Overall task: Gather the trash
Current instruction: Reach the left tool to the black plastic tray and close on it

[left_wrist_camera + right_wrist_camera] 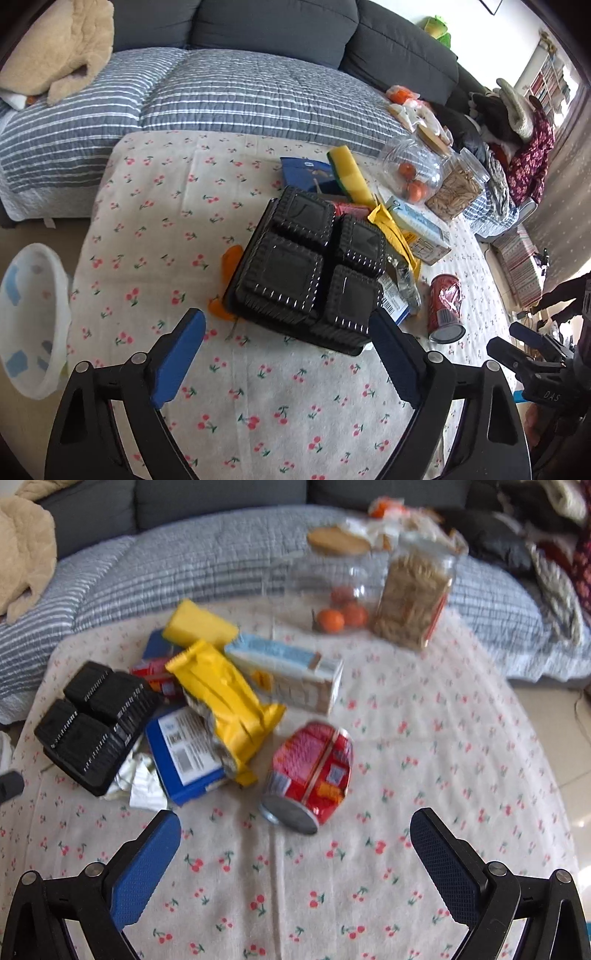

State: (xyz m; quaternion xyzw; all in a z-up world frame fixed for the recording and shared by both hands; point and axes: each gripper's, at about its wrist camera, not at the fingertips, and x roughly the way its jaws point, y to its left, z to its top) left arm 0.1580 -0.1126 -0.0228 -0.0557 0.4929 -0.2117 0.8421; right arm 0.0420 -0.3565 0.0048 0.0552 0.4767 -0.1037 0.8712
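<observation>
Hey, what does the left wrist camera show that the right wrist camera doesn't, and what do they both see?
Only the left wrist view shows the white bin beside the table, an orange scrap by the black tray, and the right hand-held gripper at its edge.

Only the right wrist view shows the crumpled foil beside the tray.

Both show the black tray, the red can, the yellow wrapper, the milk carton, the jars and the couch. The left hand-held gripper is open near the tray.

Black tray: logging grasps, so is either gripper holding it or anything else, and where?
Nothing is held. Left gripper and right gripper are both open and empty.
</observation>
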